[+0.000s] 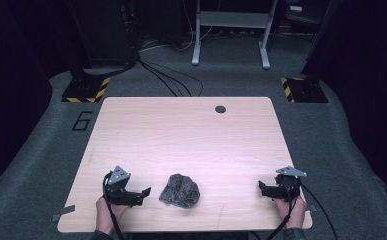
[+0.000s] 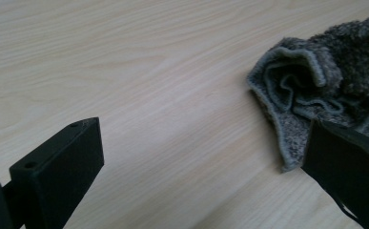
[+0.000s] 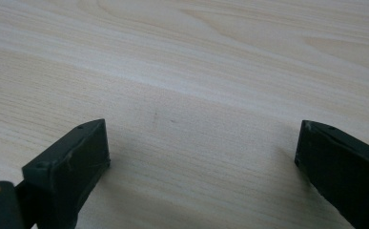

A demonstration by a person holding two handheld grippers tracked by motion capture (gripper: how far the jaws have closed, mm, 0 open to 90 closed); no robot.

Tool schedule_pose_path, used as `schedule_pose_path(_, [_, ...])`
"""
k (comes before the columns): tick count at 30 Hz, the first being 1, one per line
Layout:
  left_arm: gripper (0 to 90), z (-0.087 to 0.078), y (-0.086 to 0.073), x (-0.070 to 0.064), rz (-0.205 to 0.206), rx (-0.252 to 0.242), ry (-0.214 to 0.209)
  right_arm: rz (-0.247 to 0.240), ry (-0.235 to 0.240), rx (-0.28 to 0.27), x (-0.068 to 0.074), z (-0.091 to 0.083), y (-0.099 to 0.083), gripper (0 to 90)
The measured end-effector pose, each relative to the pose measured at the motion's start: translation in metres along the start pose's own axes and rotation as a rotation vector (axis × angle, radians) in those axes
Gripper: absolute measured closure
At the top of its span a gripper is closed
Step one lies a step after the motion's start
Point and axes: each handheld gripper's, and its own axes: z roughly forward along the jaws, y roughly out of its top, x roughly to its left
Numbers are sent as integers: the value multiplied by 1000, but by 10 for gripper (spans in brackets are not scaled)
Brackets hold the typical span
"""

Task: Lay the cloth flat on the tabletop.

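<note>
A small grey fuzzy cloth (image 1: 180,190) lies in a crumpled heap on the table (image 1: 181,130), close to the near edge and a bit left of the middle. It looks soft and woolly, like a fleece rag, with a thin stitched hem that curls in loops. In the left gripper view the cloth (image 2: 315,90) shows a folded edge that opens toward the camera, and one corner hangs down to a point beside the right jaw. The heap is lumpy and almost round, so it has no clear long side; it is only a little wider from left to right.

The table is smooth, pale wood with fine wavy grain lines. It has rounded corners and a small dark round hole (image 1: 220,109) near the far edge.

The left gripper (image 1: 143,192) rests on the table just left of the cloth, and its black blocky jaws point right, toward the cloth. The jaws stand wide apart and hold nothing.

The right gripper (image 1: 261,188) sits near the right edge of the table, well apart from the cloth. Its jaws point left and are spread wide too, with bare wood between them.
</note>
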Motion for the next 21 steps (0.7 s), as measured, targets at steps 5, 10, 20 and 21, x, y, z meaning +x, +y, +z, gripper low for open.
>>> schedule_pose_path(5, [0,9,2,-13,29,22,-38,-1,0,0,0,0,0,40])
schedule_pose_path(10, [0,23,5,-28,51,40,-82,-1,0,0,0,0,0,41])
schedule_pose_path(20, [62,49,8,-54,121,91,-153,-2,1,-2,0,0,0,44])
schedule_pose_path(21, [84,51,9,-55,126,94,-160,-3,1,-2,0,0,0,44])
